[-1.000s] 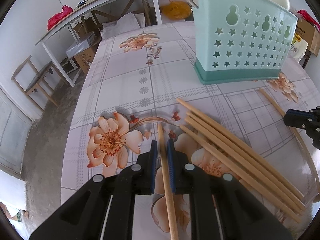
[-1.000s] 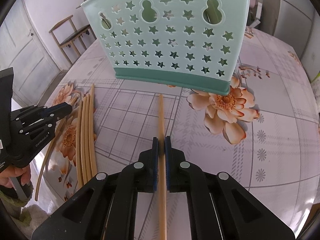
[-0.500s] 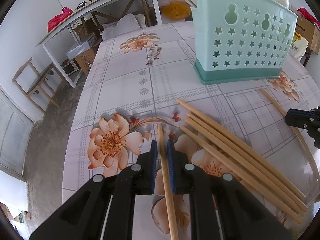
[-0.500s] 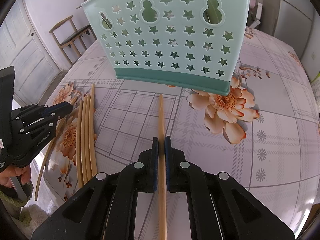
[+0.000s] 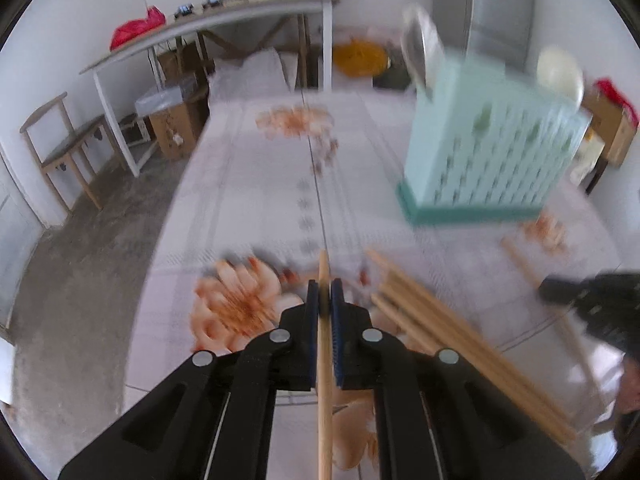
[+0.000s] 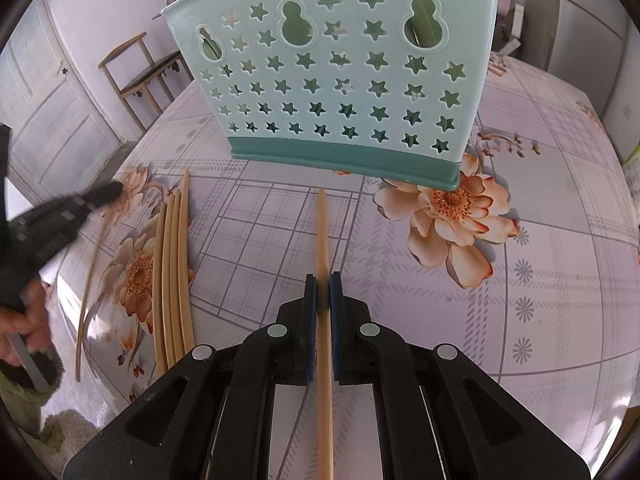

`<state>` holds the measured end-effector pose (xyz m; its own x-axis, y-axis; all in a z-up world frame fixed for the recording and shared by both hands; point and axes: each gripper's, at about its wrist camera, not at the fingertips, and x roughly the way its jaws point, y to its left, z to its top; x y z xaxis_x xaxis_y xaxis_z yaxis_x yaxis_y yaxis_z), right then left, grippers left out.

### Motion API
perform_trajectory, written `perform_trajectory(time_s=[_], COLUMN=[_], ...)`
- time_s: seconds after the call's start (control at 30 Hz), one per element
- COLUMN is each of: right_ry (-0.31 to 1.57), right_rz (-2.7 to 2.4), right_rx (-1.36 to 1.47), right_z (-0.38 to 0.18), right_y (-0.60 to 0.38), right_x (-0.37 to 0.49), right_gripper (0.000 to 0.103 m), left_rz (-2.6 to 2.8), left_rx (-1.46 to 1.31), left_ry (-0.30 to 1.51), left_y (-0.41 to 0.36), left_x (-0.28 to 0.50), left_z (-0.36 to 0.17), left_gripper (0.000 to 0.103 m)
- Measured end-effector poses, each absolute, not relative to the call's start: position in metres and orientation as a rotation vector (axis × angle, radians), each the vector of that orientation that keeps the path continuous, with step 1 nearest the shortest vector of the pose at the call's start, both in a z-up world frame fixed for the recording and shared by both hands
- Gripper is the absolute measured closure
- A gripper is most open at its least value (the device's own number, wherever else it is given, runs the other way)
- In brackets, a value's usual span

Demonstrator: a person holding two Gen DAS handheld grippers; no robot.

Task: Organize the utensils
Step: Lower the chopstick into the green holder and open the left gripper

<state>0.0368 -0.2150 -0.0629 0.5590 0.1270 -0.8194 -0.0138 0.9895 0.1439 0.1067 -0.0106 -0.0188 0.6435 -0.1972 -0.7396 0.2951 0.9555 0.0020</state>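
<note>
My left gripper (image 5: 325, 285) is shut on a wooden chopstick (image 5: 324, 380) and holds it above the table; that view is blurred by motion. Several loose chopsticks (image 5: 460, 340) lie on the floral tablecloth just to its right. My right gripper (image 6: 323, 280) is shut on another chopstick (image 6: 323, 248) whose tip points at the base of the mint-green utensil holder (image 6: 340, 72). The holder stands upright and also shows in the left wrist view (image 5: 488, 148), with a metal ladle (image 5: 418, 46) and a white spoon (image 5: 558, 70) in it. The left gripper shows blurred in the right wrist view (image 6: 108, 194).
Loose chopsticks (image 6: 174, 264) lie left of my right gripper. The table edge (image 5: 160, 248) drops to a concrete floor on the left. A wooden chair (image 5: 60, 140), a white side table (image 5: 208, 28) and cardboard boxes (image 5: 176, 132) stand beyond.
My left gripper has lifted and tilted up with its chopstick, so more of the room shows. The right gripper and its chopstick have stayed still.
</note>
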Motion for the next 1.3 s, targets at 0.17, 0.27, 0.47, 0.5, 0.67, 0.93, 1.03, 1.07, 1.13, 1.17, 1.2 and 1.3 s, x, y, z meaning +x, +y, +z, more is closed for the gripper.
perform_trajectory(time_s=[0.17, 0.27, 0.47, 0.5, 0.67, 0.93, 1.03, 1.07, 1.13, 1.17, 1.2, 1.3], right_ry=[0.972, 0.974, 0.970, 0.970, 0.966, 0.958, 0.956, 0.955, 0.955, 0.954, 0.954, 0.952], right_rz=[0.081, 0.082, 0.084, 0.085, 0.090, 0.094, 0.096, 0.096, 0.097, 0.098, 0.099, 0.102], right_rx=[0.129, 0.128, 0.137, 0.140, 0.157, 0.173, 0.180, 0.183, 0.188, 0.191, 0.194, 0.200], right_z=[-0.063, -0.063, -0.064, -0.064, -0.065, -0.064, -0.064, -0.064, -0.064, -0.063, -0.063, -0.063], right_y=[-0.215, -0.215, -0.217, -0.217, -0.219, -0.223, -0.225, -0.226, -0.227, -0.229, -0.229, -0.231], right_x=[0.036, 0.037, 0.037, 0.038, 0.038, 0.037, 0.037, 0.037, 0.037, 0.037, 0.037, 0.036], right_gripper=[0.098, 0.098, 0.098, 0.098, 0.098, 0.098, 0.098, 0.098, 0.098, 0.098, 0.098, 0.098], left_rz=[-0.341, -0.375, -0.444, -0.458, -0.544, -0.640, -0.655, -0.653, -0.645, -0.640, -0.636, -0.622], left_rx=[-0.007, -0.061, -0.098, -0.099, -0.112, -0.131, -0.132, -0.128, -0.114, -0.110, -0.106, -0.094], left_ry=[0.682, 0.585, 0.418, 0.395, 0.293, 0.187, 0.148, 0.136, 0.119, 0.115, 0.113, 0.117], left_y=[0.021, 0.033, 0.036, 0.033, 0.016, -0.026, -0.041, -0.047, -0.058, -0.062, -0.067, -0.081], left_x=[0.092, 0.078, 0.068, 0.067, 0.076, 0.095, 0.098, 0.099, 0.106, 0.106, 0.109, 0.121], left_z=[0.041, 0.076, 0.136, 0.143, 0.184, 0.230, 0.239, 0.242, 0.244, 0.244, 0.243, 0.234], left_gripper=[0.098, 0.098, 0.098, 0.098, 0.098, 0.098, 0.098, 0.098, 0.098, 0.098, 0.098, 0.098])
